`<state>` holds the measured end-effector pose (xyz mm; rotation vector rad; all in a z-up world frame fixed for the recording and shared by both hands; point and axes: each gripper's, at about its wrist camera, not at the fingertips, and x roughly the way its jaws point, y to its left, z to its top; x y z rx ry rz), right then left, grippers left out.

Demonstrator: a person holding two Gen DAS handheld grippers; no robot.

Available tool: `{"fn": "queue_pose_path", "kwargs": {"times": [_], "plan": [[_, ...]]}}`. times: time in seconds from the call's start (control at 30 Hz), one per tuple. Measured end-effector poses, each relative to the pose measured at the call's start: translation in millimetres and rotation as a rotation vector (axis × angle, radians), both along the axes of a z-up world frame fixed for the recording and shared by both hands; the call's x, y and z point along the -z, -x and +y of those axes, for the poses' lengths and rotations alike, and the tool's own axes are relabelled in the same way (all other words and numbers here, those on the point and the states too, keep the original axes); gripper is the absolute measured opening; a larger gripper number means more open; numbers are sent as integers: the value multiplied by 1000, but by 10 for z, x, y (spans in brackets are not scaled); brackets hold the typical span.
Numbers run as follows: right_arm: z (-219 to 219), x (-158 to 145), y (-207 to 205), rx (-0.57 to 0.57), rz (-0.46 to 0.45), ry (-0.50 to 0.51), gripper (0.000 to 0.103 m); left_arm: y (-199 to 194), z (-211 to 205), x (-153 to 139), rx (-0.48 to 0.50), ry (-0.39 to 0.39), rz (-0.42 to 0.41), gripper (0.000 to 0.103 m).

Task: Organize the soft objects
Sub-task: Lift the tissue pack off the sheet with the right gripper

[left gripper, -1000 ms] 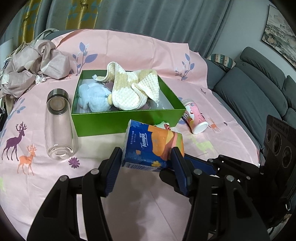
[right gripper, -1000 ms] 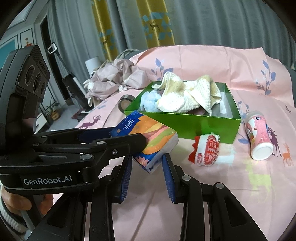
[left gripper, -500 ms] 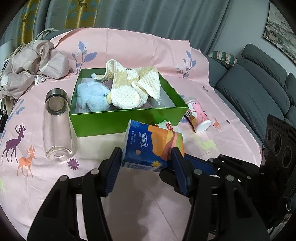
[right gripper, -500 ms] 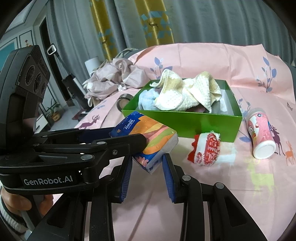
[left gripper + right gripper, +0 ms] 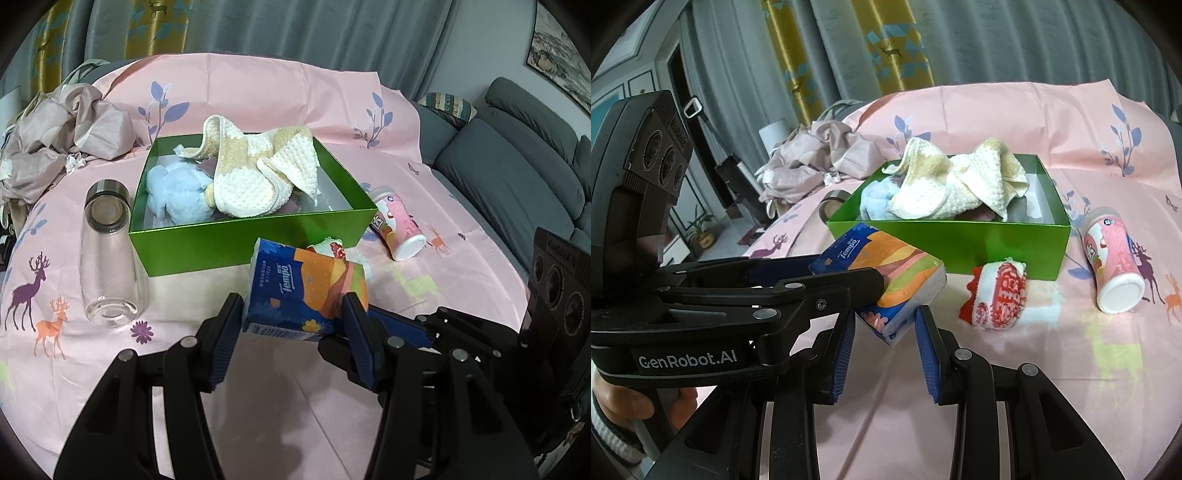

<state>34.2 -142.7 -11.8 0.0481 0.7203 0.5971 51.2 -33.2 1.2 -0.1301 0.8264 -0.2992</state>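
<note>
Holding the tissue pack between them, both grippers are clamped on it: the left gripper pinches its two ends, and the right gripper grips the lower corner from the other side. The pack hangs tilted just above the pink sheet, directly in front of the green box, which already holds a cream towel and a blue plush. To finish well, I judge one gripper should let go first, then the other should lift the pack over the near wall and set it in the free right part of the box. A red-and-white sock lies beside the box. Compared with a second ago, pack and grips look unchanged; the box sits slightly lower in the left view.
</note>
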Motion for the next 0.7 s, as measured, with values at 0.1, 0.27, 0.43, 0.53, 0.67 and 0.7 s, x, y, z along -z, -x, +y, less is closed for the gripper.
{"fn": "queue_pose_path", "kwargs": {"times": [0.1, 0.27, 0.43, 0.53, 0.67, 0.7], "plan": [[-16, 7, -36, 0, -9, 2, 36, -33, -45, -16, 6, -19, -8, 55], [-68, -34, -119, 11, -26, -16, 36, -114, -85, -78, 16, -29, -27, 55], [-97, -38, -185, 25, -33, -26, 36, -200, -139, -88, 31, -48, -28, 55], [-126, -26, -226, 32, -31, -33, 36, -237, -162, -84, 37, -56, -26, 55], [-148, -23, -271, 38, -34, -41, 36, -291, -189, -100, 43, -68, -30, 56], [-154, -27, -283, 39, -35, -43, 36, -309, -192, -111, 44, -71, -32, 56]]}}
